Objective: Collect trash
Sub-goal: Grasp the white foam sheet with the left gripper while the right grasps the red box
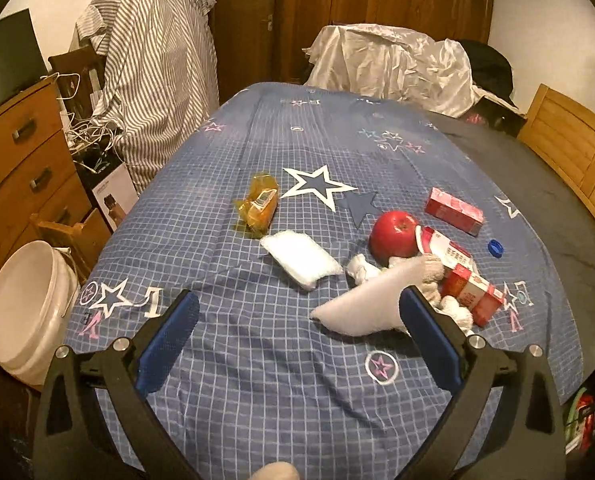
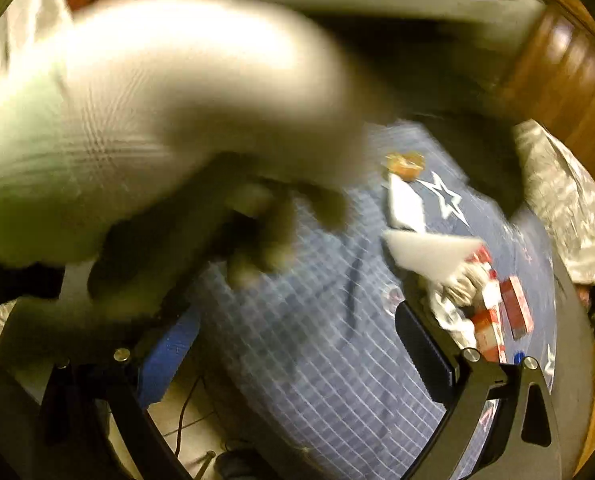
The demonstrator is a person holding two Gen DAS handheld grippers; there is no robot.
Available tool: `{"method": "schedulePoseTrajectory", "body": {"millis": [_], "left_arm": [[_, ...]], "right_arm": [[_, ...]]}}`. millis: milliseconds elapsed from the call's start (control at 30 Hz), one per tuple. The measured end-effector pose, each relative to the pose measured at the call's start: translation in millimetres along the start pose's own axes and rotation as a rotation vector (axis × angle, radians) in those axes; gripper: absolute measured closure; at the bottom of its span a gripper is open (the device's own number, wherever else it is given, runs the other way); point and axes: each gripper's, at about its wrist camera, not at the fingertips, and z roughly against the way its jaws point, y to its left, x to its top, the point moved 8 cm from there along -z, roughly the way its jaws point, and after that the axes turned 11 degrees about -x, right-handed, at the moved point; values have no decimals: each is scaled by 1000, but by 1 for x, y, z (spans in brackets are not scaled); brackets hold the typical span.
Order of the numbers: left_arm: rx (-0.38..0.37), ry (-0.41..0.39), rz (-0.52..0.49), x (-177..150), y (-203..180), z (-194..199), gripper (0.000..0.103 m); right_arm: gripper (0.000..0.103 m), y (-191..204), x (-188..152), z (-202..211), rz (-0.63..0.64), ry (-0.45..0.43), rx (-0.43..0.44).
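Trash lies on a bed with a blue checked cover [image 1: 257,380]. There is an orange wrapper [image 1: 257,204], a white packet [image 1: 301,258], a flat white triangular piece [image 1: 361,308], crumpled tissues [image 1: 361,268], three red cartons [image 1: 453,210] and a blue cap [image 1: 496,248]. A red apple [image 1: 393,236] sits among them. My left gripper [image 1: 299,304] hovers open over the cover, its right finger beside the white piece. My right gripper [image 2: 297,336] is open and holds nothing. Its view is blurred, and a white-gloved hand [image 2: 157,120] hides the upper left. The white piece [image 2: 429,252] and cartons [image 2: 513,308] show at the right.
A white bucket [image 1: 29,308] stands on the floor left of the bed, in front of a wooden chest of drawers [image 1: 21,160]. A striped cloth [image 1: 157,80] hangs behind. A white sheet [image 1: 393,64] covers something at the far end. A wooden headboard [image 1: 569,140] runs along the right.
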Motion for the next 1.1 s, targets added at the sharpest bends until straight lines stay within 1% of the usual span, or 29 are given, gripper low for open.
{"method": "schedulePoseTrajectory", "body": {"millis": [100, 133, 167, 200, 233, 267, 300, 333, 367, 433, 500, 567, 600, 633, 667, 733, 767, 833, 867, 933, 967, 1000, 1033, 1100], "left_arm": [[-21, 17, -22, -10, 3, -17, 6], [-38, 28, -25, -16, 2, -25, 6], [-49, 35, -28, -20, 0, -29, 6], [-52, 46, -32, -24, -3, -36, 6], [-63, 61, -33, -31, -6, -44, 6], [-78, 72, -32, -36, -9, -49, 8], [-92, 80, -34, -40, -13, -54, 9], [-101, 92, -48, -46, -17, -59, 10], [-107, 95, -61, -49, -21, -61, 11], [-125, 96, -94, -54, -28, -64, 11], [-130, 88, -122, -55, -32, -66, 11], [-132, 78, -142, -52, -34, -69, 11], [-137, 71, -154, -49, -36, -71, 11], [-146, 60, -179, -46, -39, -75, 11], [-152, 55, -205, -43, -42, -78, 11], [-174, 56, -268, -40, -51, -88, 11], [-199, 76, -309, -42, -57, -96, 11], [-209, 88, -381, -44, -62, -110, 11], [-217, 96, -396, -46, -64, -115, 11], [-217, 108, -404, -47, -61, -127, 11], [-232, 115, -391, -48, -59, -133, 12], [-270, 119, -363, -48, -58, -136, 18], [-293, 121, -337, -47, -56, -137, 27], [-291, 105, -327, -46, -55, -133, 30]], "right_arm": [[5, -69, -44, -5, -158, 14, -68], [5, -87, -57, -7, -212, 5, -80], [5, -116, -76, -12, -313, -7, -86], [6, -146, -97, -23, -426, 4, -94], [12, -171, -114, -38, -515, 16, -102], [19, -189, -127, -53, -572, 28, -103], [35, -202, -135, -65, -604, 42, -99], [42, -214, -143, -80, -628, 56, -105], [42, -224, -145, -96, -624, 62, -110], [42, -233, -143, -124, -608, 85, -85], [42, -233, -136, -154, -568, 100, -58], [42, -233, -130, -171, -560, 96, -41], [47, -230, -129, -179, -553, 94, -29], [63, -230, -129, -183, -553, 93, -37], [72, -231, -130, -184, -563, 95, -45], [78, -235, -135, -179, -617, 83, -55], [80, -236, -139, -170, -643, 75, -58], [80, -232, -151, -144, -679, 63, -62], [80, -230, -160, -130, -690, 62, -70], [80, -223, -181, -109, -713, 70, -74], [80, -221, -194, -100, -715, 78, -82], [80, -215, -201, -95, -713, 90, -90], [80, -208, -208, -91, -703, 105, -97], [80, -196, -214, -87, -680, 120, -107]]}}
